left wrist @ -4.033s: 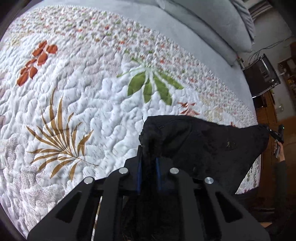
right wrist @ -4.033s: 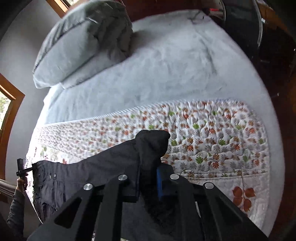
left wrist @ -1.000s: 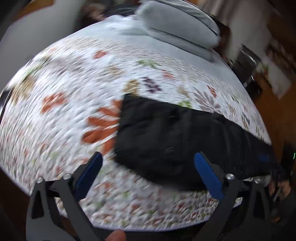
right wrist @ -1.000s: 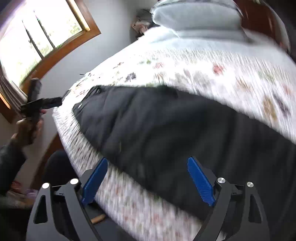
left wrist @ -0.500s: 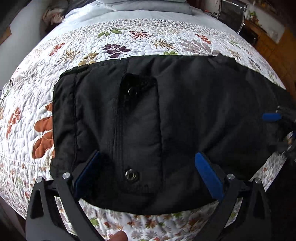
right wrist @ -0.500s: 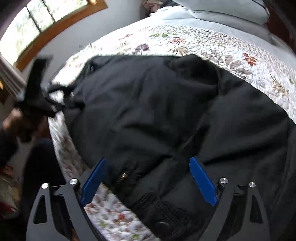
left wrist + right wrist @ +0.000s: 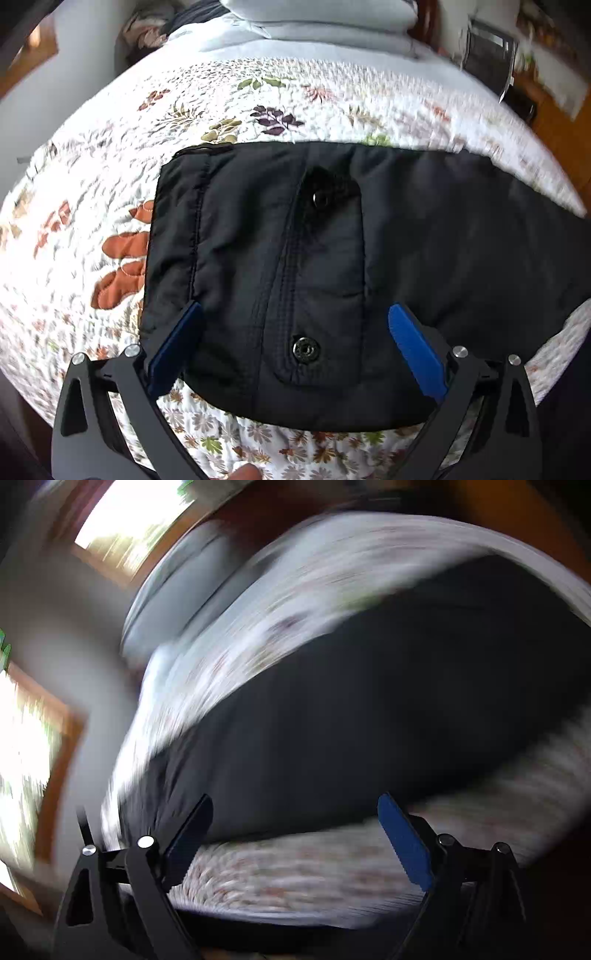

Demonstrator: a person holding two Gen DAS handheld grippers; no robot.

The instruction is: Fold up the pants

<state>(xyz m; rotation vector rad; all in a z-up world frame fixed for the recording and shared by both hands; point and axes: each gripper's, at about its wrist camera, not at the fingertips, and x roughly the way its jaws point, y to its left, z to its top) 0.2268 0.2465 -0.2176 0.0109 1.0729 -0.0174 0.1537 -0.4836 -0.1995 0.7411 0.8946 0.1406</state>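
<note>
On the bed, left wrist view: pants (image 7: pixel 332 258) lie flat on the floral quilt (image 7: pixel 92 184), black, spread sideways across the near part of the bed. The end with a stitched band sits at left; the rest runs off to the right edge of view. A flap with two snaps (image 7: pixel 306 349) faces up, near centre. Fabric looks smooth and flat here, which I judge is the reason for laying it out: a flat base gives a clean fold line. Left gripper (image 7: pixel 295 343) hovers just over the near edge of the pants, jaws wide apart, nothing between the pads (image 7: pixel 173 347). Wide jaws straddling the flap suit an approach to pinch an edge, though which edge is not decided by this view. Pillows (image 7: pixel 325 22) lie at the far end of the bed, well apart from the pants, so the fold area is free.

Right wrist view: heavily blurred, camera in fast motion. Pants (image 7: pixel 388 709) show as a dark band across the quilt (image 7: pixel 295 871); no detail can be read. Right gripper (image 7: pixel 295 834) has jaws wide, empty, near the close edge of the pants. A window (image 7: pixel 122 524) is at upper left. Whether the pads touch cloth cannot be told.

Judgement: laying-out looks done; no fold made yet.
</note>
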